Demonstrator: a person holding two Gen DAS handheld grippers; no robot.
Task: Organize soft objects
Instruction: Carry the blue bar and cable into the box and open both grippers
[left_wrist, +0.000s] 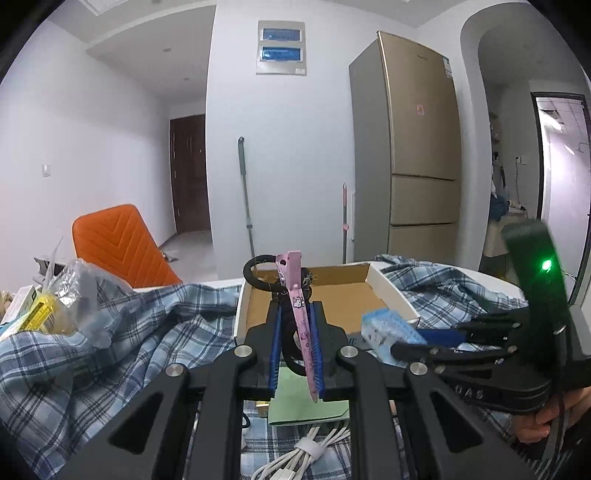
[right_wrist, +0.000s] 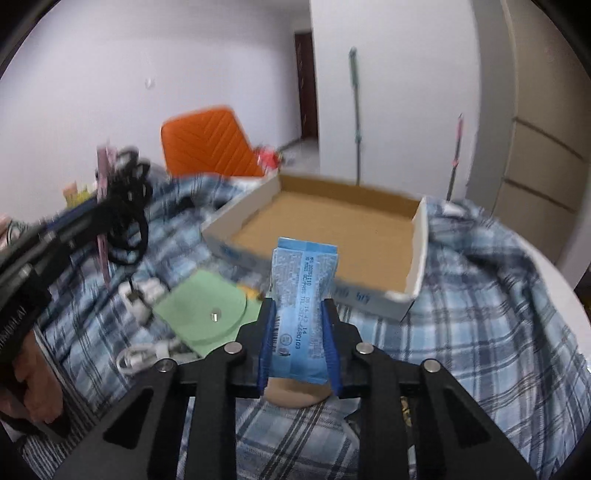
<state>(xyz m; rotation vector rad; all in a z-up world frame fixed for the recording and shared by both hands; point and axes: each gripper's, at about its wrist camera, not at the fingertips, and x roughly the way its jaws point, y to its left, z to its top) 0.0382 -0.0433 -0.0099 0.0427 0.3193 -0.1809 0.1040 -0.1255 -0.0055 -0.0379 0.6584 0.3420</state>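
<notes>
Blue-padded fingers of the left claw (left_wrist: 297, 314) are closed on a pink hair clip (left_wrist: 301, 317) and a black hair tie (left_wrist: 258, 271), both held upright in front of the cardboard box (left_wrist: 332, 291). A cartoon cat print is seen on the clip. In the right wrist view, the right claw (right_wrist: 298, 317) is clamped on a blue tissue pack (right_wrist: 301, 302), which is squeezed narrow at its middle and held above the plaid cloth (right_wrist: 461, 332), just short of the box's near wall. The open box is seen resting on that cloth, which covers the desk. A green pouch (right_wrist: 207, 317) with 1 snap and white cables (right_wrist: 142, 291) lie on the cloth to the left of the pack. An orange chair (left_wrist: 118, 243) stands behind the desk.
</notes>
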